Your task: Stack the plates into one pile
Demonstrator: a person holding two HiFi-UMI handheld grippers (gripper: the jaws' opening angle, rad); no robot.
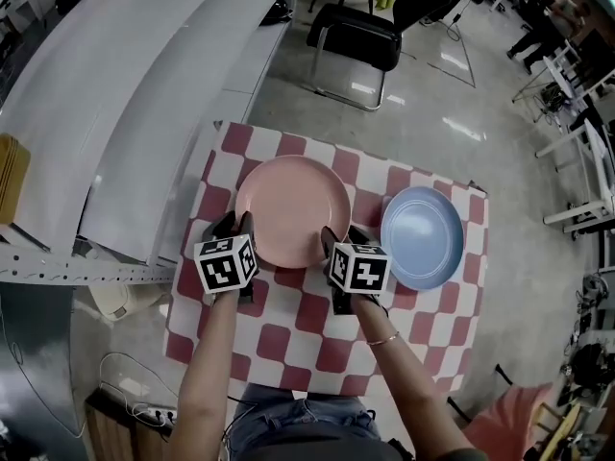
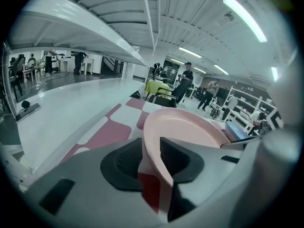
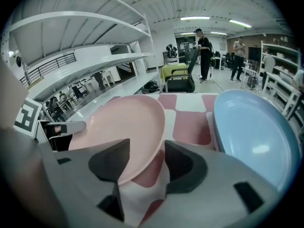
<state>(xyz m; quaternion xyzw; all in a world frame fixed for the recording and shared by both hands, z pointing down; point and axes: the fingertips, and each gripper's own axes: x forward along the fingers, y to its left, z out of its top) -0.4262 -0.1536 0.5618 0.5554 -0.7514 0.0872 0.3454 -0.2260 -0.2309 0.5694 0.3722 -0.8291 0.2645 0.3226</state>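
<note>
A pink plate [image 1: 293, 209] lies on the red-and-white checked table [image 1: 288, 339], with a blue plate [image 1: 423, 236] to its right. My left gripper [image 1: 240, 227] is at the pink plate's near-left rim. In the left gripper view the pink plate [image 2: 185, 127] has its rim between the pads, and both pads touch it, so the left gripper [image 2: 151, 161] is shut on it. My right gripper [image 1: 332, 245] is at the near-right rim. There the pink plate [image 3: 118, 122] sits between wide jaws with a gap on one side, so the right gripper [image 3: 147, 163] is open. The blue plate [image 3: 251, 132] lies beside it.
A long white curved counter [image 1: 144, 94] runs along the table's left side. A black chair [image 1: 360, 36] stands on the floor beyond the table. People stand far off in the room. The table's near half shows only the checked cloth.
</note>
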